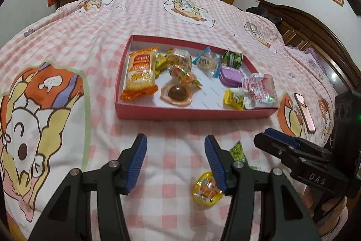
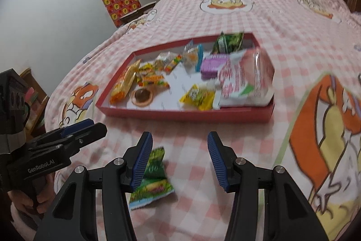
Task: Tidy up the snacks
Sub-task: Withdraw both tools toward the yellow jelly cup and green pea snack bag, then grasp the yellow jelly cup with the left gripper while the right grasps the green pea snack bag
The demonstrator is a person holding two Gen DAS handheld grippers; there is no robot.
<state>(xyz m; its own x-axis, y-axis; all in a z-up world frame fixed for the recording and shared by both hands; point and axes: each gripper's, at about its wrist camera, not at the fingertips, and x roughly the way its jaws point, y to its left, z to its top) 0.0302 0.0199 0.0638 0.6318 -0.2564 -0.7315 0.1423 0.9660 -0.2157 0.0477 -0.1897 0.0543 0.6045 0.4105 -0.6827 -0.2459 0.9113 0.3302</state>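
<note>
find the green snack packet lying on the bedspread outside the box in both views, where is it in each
Left wrist view: the green packet is low and right of centre, half hidden behind the left claw's right-hand finger, beside a yellow jelly cup.
Right wrist view: the green packet is low and left of centre, against the right claw's left-hand finger.
Shared landmark: the red box of snacks, just beyond the packet in both.

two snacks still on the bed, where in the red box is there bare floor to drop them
Red box: bare floor along the near wall between the chocolate cup and the yellow packet, running back through the middle. Crowded at the left by the orange biscuit pack and at the right end.
</note>
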